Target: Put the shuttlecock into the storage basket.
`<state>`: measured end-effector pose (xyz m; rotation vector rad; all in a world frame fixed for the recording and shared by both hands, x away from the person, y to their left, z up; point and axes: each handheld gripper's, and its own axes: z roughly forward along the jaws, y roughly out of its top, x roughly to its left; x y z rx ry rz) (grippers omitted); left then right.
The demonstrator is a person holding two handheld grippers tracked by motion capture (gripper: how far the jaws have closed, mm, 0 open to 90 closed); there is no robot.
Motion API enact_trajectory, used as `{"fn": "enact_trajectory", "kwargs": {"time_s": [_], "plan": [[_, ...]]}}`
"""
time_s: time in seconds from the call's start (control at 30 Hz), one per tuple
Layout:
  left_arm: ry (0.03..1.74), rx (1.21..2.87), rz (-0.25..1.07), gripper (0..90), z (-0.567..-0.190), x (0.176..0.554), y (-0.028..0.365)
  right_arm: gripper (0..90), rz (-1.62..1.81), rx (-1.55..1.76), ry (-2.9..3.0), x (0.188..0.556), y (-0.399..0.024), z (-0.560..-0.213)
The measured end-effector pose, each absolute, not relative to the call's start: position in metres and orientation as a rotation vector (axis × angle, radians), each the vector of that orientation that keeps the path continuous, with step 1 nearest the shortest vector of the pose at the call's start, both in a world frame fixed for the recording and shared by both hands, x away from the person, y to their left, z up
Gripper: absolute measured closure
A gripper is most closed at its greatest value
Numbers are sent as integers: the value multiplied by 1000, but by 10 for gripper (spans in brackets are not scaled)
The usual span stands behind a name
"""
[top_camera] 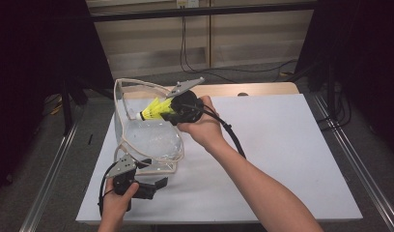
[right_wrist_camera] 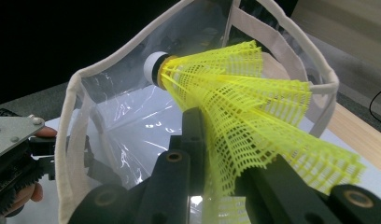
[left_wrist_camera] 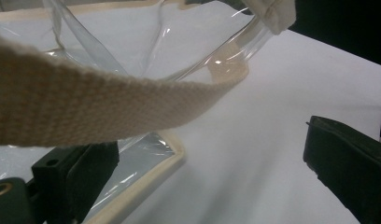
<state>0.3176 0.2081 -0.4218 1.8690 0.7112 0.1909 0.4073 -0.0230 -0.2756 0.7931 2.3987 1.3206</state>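
Note:
A yellow mesh shuttlecock with a white cork tip is pinched by its skirt in my right gripper, which is shut on it. The cork points left, at the mouth of a clear plastic bag with beige fabric trim. In the right gripper view the shuttlecock sits between the jaws of the right gripper, with the bag gaping just beyond. My left gripper rests at the bag's near edge, open. In the left gripper view a beige strap crosses above the wide-apart jaws of the left gripper.
The bag lies on a white board over a wooden table. Metal rails run along both sides, and cables lie on the floor behind. The board stretches bare to the right of my right forearm.

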Motion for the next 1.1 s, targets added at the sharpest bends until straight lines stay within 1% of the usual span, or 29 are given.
{"fn": "enact_trajectory", "kwargs": {"time_s": [0.5, 1.1], "plan": [[720, 1865, 200, 36, -422, 317, 209, 827, 1292, 757, 2423, 407, -4, -282], [719, 1866, 200, 36, -422, 318, 209, 827, 1294, 738, 2450, 405, 9, -289]]}}
